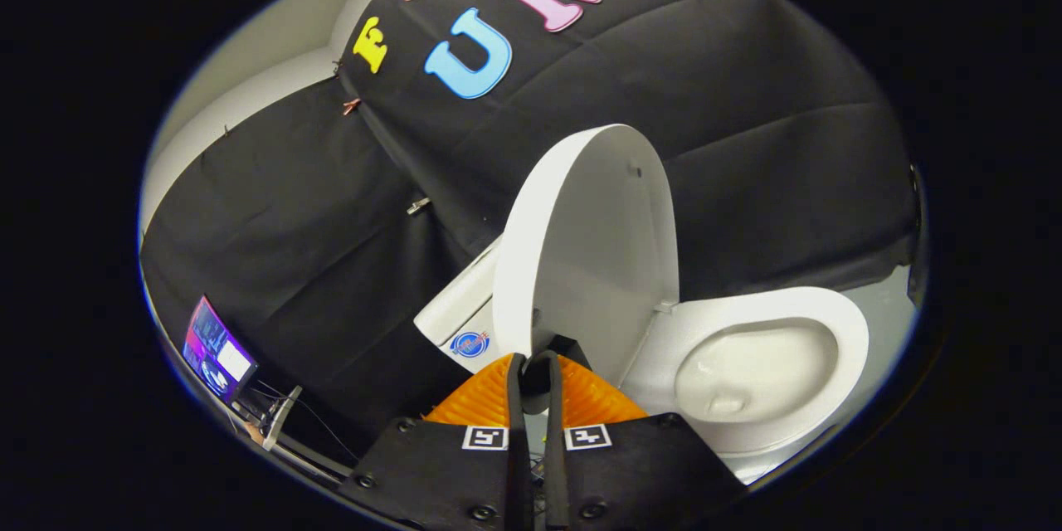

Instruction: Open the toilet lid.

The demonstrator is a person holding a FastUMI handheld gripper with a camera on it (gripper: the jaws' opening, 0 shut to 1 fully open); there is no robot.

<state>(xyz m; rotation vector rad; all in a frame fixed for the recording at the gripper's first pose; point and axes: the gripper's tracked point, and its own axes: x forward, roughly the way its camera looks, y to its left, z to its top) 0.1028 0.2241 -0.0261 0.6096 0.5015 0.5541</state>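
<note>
Gripper (532,358) fingers rise from the bottom centre of the frame, side by side and nearly closed, with only a thin dark gap between them. Their tips sit at the lower edge of the raised toilet lid (593,241); whether they pinch that edge or merely stand in front of it cannot be told, since the tips cover the contact spot. The whole view is tilted, so the toilet leans across the frame.

The toilet lid stands up, swung away from the seat (817,319), its pale inner face turned toward the camera and its rounded top reaching to the middle of the frame. The seat and open bowl (751,369) lie to the lower right, with the bowl's hollow bare and nothing over it. Left of the lid, part of the tank (456,315) shows, with a round sticker too small to make out.

Behind the lid hangs the booth's black cloth wall (788,141), with a strip of pale wall (274,66) at upper left. At lower left a lit screen (217,355) stands on a stand with cables, well apart from the fingers and cut off by the picture's rim.
</note>
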